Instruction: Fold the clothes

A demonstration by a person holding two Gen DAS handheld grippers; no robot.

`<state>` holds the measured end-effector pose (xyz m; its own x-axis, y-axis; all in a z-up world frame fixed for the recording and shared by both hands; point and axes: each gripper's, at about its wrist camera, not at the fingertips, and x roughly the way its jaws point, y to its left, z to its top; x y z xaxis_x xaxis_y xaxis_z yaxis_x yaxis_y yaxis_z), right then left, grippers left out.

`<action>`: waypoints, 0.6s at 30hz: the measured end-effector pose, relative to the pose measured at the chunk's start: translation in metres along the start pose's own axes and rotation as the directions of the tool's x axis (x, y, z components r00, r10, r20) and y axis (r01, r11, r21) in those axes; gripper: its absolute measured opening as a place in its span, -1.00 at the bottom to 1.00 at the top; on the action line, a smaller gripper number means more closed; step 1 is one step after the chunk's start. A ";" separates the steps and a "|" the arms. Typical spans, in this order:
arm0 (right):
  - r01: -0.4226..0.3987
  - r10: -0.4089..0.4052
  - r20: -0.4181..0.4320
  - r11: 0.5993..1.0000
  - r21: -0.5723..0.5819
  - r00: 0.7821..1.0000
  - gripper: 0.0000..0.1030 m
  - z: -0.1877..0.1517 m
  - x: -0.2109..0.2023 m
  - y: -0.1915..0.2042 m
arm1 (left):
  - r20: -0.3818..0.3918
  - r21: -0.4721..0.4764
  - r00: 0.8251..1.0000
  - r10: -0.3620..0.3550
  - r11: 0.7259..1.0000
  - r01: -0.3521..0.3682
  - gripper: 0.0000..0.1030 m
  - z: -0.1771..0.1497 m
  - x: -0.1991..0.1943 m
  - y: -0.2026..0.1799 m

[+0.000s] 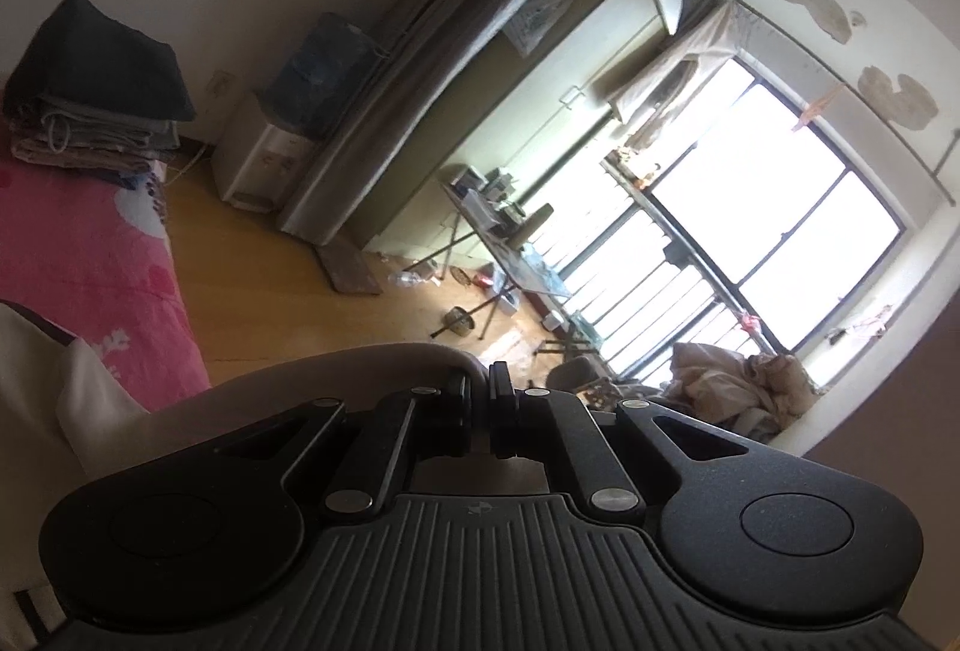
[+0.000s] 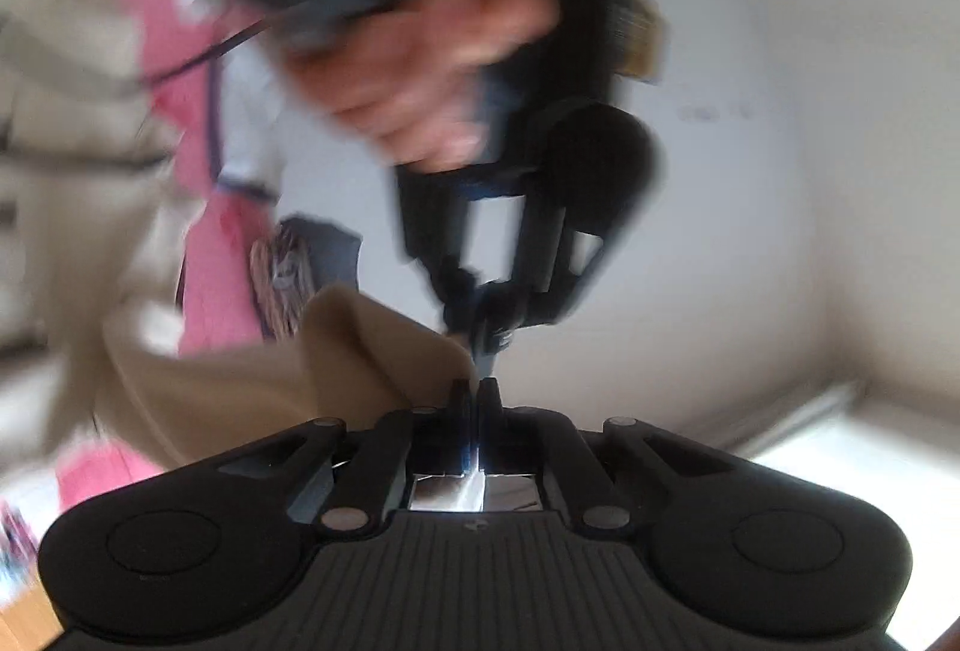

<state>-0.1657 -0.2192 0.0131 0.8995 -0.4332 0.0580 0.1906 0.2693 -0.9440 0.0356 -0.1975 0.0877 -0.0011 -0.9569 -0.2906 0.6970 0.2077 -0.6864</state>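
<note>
A beige garment [image 2: 252, 393] hangs in the air between my two grippers. In the right wrist view, which is blurred, my right gripper [image 2: 476, 390] is shut on its upper edge. Just beyond it my left gripper [image 2: 477, 333], held by a person's hand [image 2: 432, 69], pinches the same edge, tips nearly touching mine. In the left wrist view the beige garment [image 1: 336, 369] curves over the left finger into my left gripper [image 1: 482, 381], whose jaws stand almost together on the fabric.
A pink bedspread [image 1: 78, 243] lies at the left with a stack of folded clothes [image 1: 90, 111] at its far end and a white garment [image 1: 60, 381] near me. Beyond are wooden floor, a water dispenser [image 1: 264, 159], a cluttered table [image 1: 510, 231] and a bright window [image 1: 780, 219].
</note>
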 end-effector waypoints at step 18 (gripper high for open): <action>0.293 0.592 -0.179 -0.102 0.951 0.786 -0.99 -0.213 0.151 -0.248 | -0.009 0.054 0.931 0.364 0.930 -0.363 -0.61 -0.047 -0.006 0.143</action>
<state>-0.1608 -0.5346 0.1869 0.7494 -0.3345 -0.5715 0.6180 0.6631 0.4223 0.1013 -0.1523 -0.0395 0.2460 -0.8138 -0.5265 0.6873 0.5294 -0.4974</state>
